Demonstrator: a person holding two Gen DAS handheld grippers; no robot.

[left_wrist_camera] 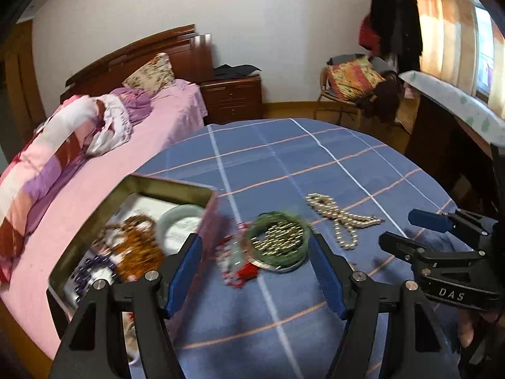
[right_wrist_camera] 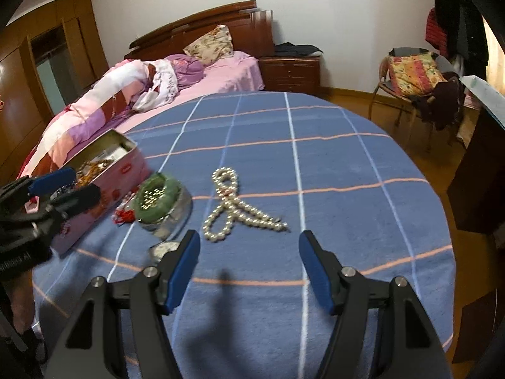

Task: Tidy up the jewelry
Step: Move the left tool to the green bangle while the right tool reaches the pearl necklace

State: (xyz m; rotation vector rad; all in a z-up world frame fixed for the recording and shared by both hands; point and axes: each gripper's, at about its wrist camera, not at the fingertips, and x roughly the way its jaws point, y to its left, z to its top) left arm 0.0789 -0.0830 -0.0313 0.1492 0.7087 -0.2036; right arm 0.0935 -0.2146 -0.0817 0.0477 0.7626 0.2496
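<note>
Bedroom walls in white are standing behind a round surface (right_wrist_camera: 315, 164) that is wearing a blue checked cloth; a bed (right_wrist_camera: 221, 75) with pink sheets and a wooden headboard is lying to the left of it, and a chair (right_wrist_camera: 410, 75) with a bright cushion is standing at the far right.

On the cloth a pearl necklace (right_wrist_camera: 233, 211) is lying loose in loops, near the middle and apart from the other pieces; to its left a green bangle (left_wrist_camera: 277, 237) is sitting on a small round tin lid (right_wrist_camera: 176, 218), with shiny small pieces inside its ring; just beside the lid, red beaded jewelry (left_wrist_camera: 240, 268) is lying on the cloth, blurred in both views.

At the left edge of the surface an open pink tin box (left_wrist_camera: 126, 221) is holding an amber bead string (left_wrist_camera: 135, 240), a pale jade bangle (left_wrist_camera: 180, 218) and some dark purple beads (left_wrist_camera: 85, 271).

The left tool (left_wrist_camera: 255, 249) is hanging over the cloth with its blue fingers spread wide, released and grasping nothing; the green bangle is showing between the two fingers, and the left finger is passing in front of the box wall.

The right tool (right_wrist_camera: 249, 246) is also released, its fingers wide apart and holding nothing; it is pointing toward the pearl necklace, which is lying just beyond the fingertips.
</note>
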